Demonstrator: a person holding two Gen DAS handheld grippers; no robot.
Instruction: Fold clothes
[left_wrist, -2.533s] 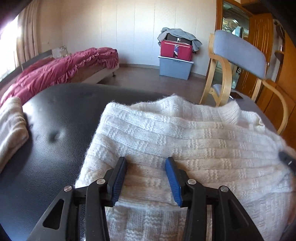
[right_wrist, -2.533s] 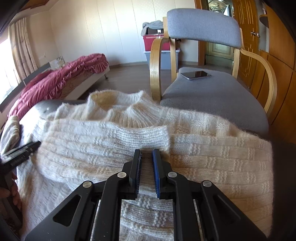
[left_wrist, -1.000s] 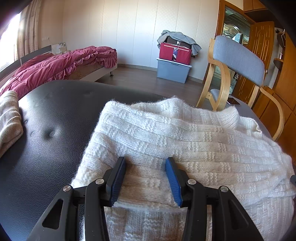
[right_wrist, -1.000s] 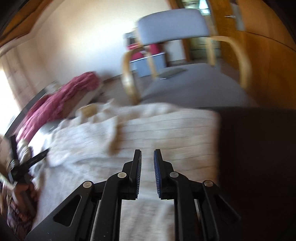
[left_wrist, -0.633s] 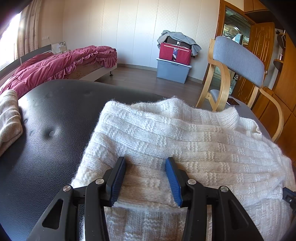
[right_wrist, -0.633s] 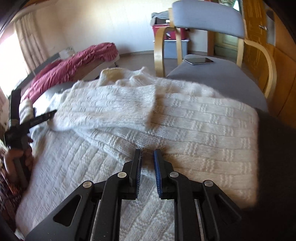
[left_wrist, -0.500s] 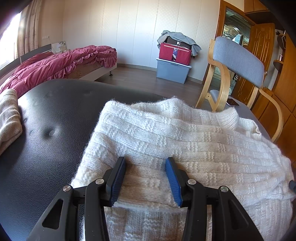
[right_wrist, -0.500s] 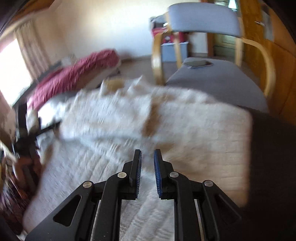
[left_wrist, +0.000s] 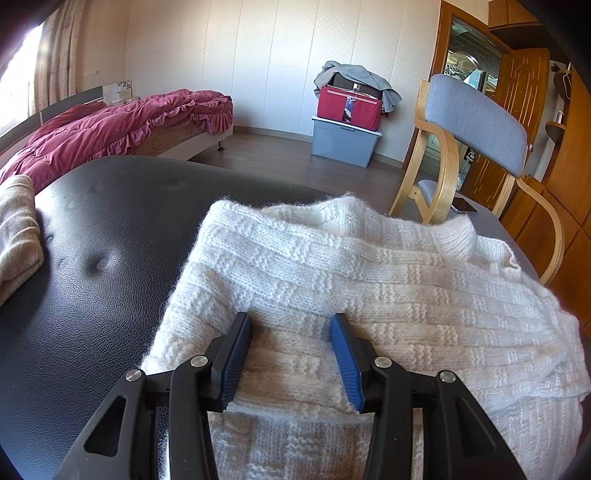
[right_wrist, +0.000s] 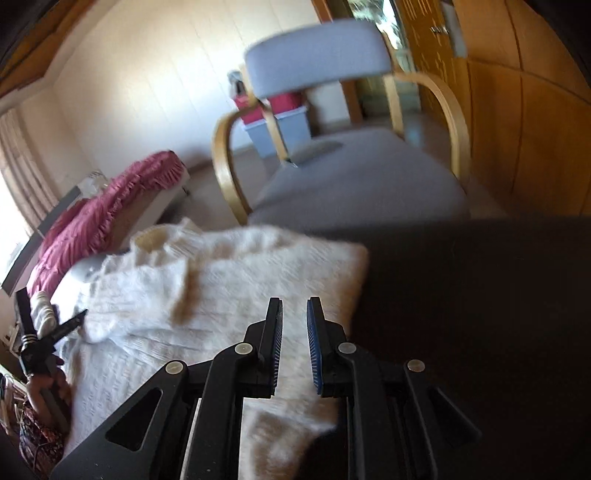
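A white cable-knit sweater (left_wrist: 369, 277) lies spread on a black padded surface (left_wrist: 92, 295), with a sleeve folded across its body. My left gripper (left_wrist: 291, 332) rests on the sweater's near left part. It is open, its blue pads wide apart and the flat knit showing between them. In the blurred right wrist view, my right gripper (right_wrist: 294, 314) hovers over the sweater (right_wrist: 221, 288) near its right edge. Its jaws are almost together and hold nothing. A hand (right_wrist: 40, 384) holding the left gripper shows at the far left.
A folded beige cloth (left_wrist: 16, 229) lies at the left edge of the black surface. Just beyond the sweater stands a grey-cushioned wooden armchair (left_wrist: 476, 122) with a phone (left_wrist: 463, 204) on its seat. A red-covered bed (left_wrist: 110, 129) and stacked storage boxes (left_wrist: 347, 125) stand farther back.
My right gripper has swung to the right, toward the sweater's right edge and the bare black surface. The left gripper and the sweater under it have stayed still.
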